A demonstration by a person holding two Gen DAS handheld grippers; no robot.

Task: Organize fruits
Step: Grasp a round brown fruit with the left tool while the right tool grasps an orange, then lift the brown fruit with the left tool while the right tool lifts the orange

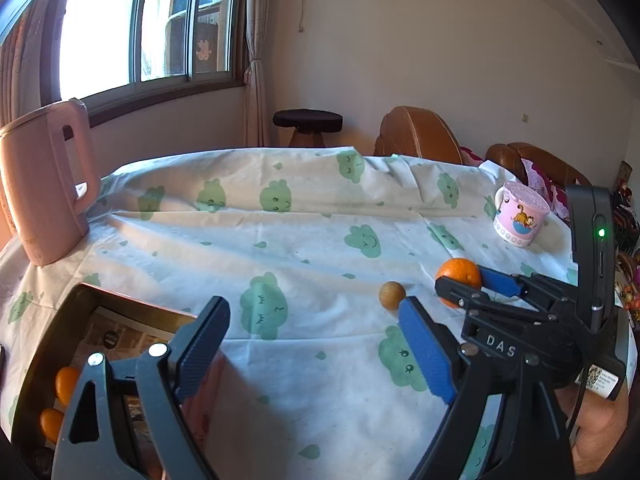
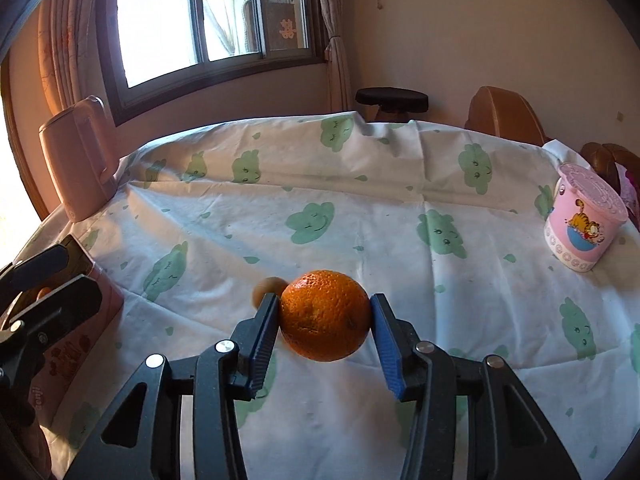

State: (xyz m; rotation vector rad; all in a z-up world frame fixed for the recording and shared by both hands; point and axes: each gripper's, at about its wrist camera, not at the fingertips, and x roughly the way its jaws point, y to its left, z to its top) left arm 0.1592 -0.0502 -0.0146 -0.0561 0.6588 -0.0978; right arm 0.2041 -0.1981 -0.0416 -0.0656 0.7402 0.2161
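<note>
My right gripper [image 2: 324, 312] is shut on an orange [image 2: 325, 314], its blue pads pressed on both sides; it also shows in the left wrist view [image 1: 458, 282]. A small brown round fruit [image 2: 269, 288] lies on the tablecloth just behind and left of the orange, also seen in the left wrist view [image 1: 392, 294]. My left gripper [image 1: 314, 320] is open and empty above the cloth, beside a cardboard box [image 1: 132, 320] at lower left that holds two small oranges [image 1: 66, 380].
A pink kettle [image 1: 44, 184] stands at the table's far left. A pink cartoon cup [image 2: 582, 220] stands at the right. The table [image 2: 360, 208] has a white cloth with green clouds. Brown chairs [image 1: 420, 136] and a stool [image 1: 307, 122] stand behind.
</note>
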